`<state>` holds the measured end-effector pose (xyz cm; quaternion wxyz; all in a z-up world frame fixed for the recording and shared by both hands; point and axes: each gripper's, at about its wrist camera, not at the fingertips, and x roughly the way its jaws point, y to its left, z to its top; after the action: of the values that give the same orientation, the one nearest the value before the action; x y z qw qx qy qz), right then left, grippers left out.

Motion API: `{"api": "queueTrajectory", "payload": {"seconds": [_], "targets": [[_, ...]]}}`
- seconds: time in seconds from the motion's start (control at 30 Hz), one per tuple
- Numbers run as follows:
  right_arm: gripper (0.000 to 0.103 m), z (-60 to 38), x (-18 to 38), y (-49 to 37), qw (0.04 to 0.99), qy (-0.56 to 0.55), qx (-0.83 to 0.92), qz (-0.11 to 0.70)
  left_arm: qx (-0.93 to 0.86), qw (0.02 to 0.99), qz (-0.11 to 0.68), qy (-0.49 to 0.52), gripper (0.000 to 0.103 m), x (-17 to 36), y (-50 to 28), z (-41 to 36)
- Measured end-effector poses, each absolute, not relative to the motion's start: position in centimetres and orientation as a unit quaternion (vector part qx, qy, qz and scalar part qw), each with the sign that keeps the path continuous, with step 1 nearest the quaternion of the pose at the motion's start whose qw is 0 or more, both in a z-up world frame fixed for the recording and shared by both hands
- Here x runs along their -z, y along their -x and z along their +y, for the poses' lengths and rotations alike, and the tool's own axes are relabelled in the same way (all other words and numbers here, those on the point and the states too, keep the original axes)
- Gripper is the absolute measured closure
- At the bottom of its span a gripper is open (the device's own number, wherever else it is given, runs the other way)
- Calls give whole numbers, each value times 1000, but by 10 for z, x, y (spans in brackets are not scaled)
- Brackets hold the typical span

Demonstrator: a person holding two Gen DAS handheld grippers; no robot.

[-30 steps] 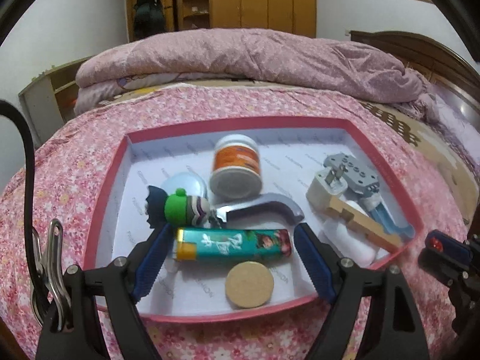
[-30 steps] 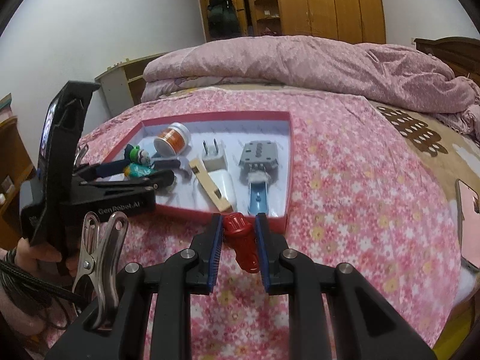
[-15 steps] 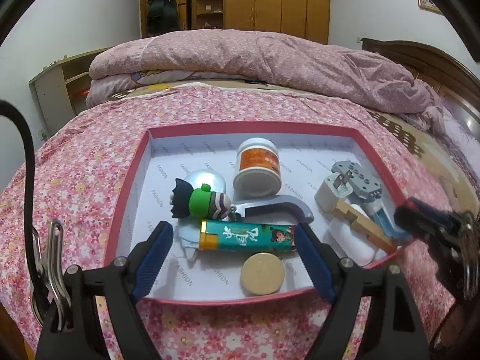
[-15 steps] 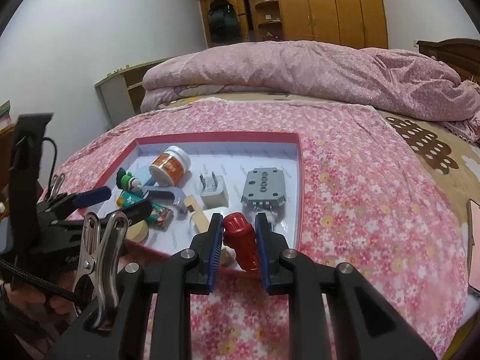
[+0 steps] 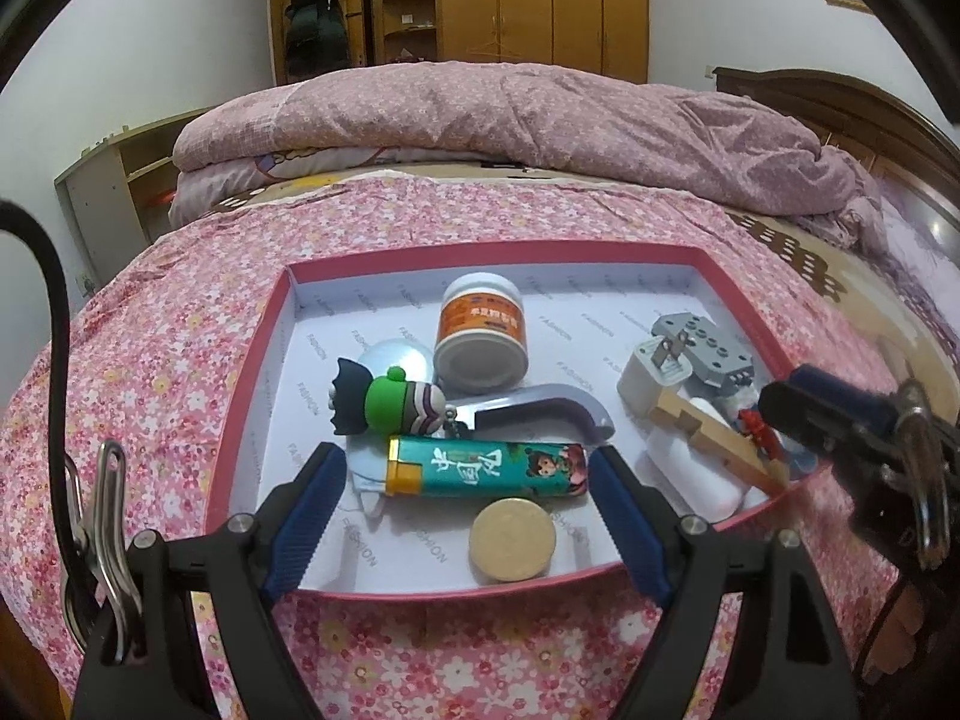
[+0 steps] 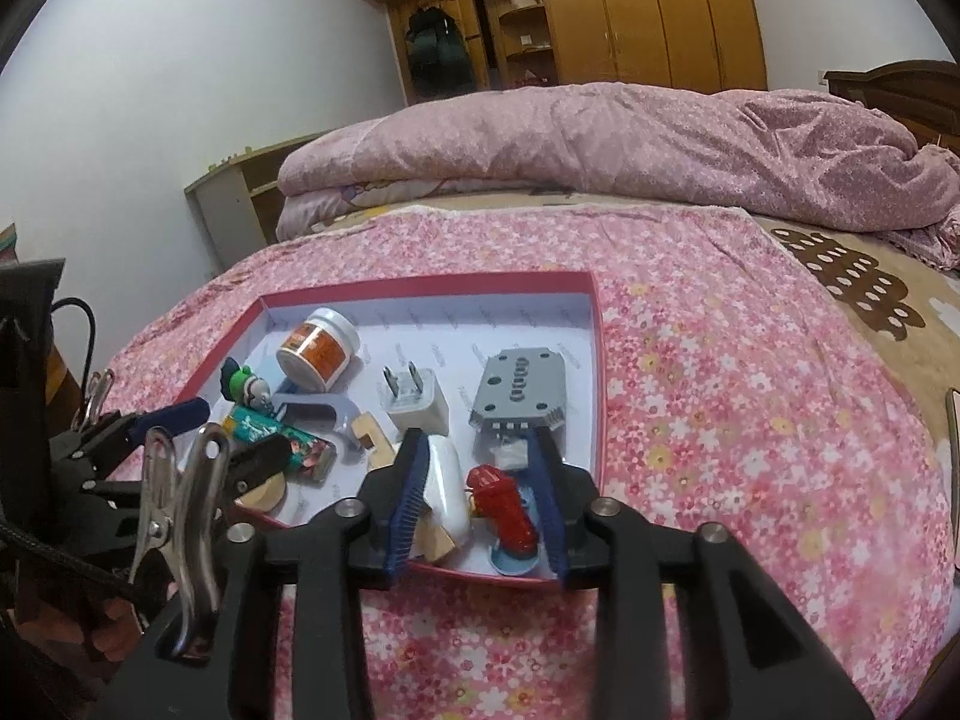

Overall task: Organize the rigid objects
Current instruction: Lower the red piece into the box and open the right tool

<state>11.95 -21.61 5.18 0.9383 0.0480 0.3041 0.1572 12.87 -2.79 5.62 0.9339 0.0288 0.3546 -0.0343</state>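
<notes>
Red toy hydrant point(image 6: 503, 513) lies in near right corner of red-rimmed box point(image 6: 594, 324), between right gripper point(image 6: 480, 501) fingers, nearer right-hand pad, gap visible on both sides; jaws just been opening, nothing gripped. White oval case point(image 6: 447, 483) by left-hand pad. Left gripper point(image 5: 468, 516) spread wide, empty, fingers flanking green lighter point(image 5: 486, 467) and wooden disc point(image 5: 512, 547).

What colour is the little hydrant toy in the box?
Red; the hydrant shows best in the right wrist view, lying in the box.
</notes>
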Motion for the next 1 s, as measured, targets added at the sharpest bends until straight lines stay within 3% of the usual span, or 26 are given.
{"api": "queueTrajectory", "payload": {"seconds": [0.33,1.0], "targets": [[45,-213,-65,-98,943,-43,-170,282,39,933,356,-26,17,-61,-120,-29],[45,-197,-75,-51,935,-36,-165,311,21,935,353,-18,17,-80,-64,-15]]}}
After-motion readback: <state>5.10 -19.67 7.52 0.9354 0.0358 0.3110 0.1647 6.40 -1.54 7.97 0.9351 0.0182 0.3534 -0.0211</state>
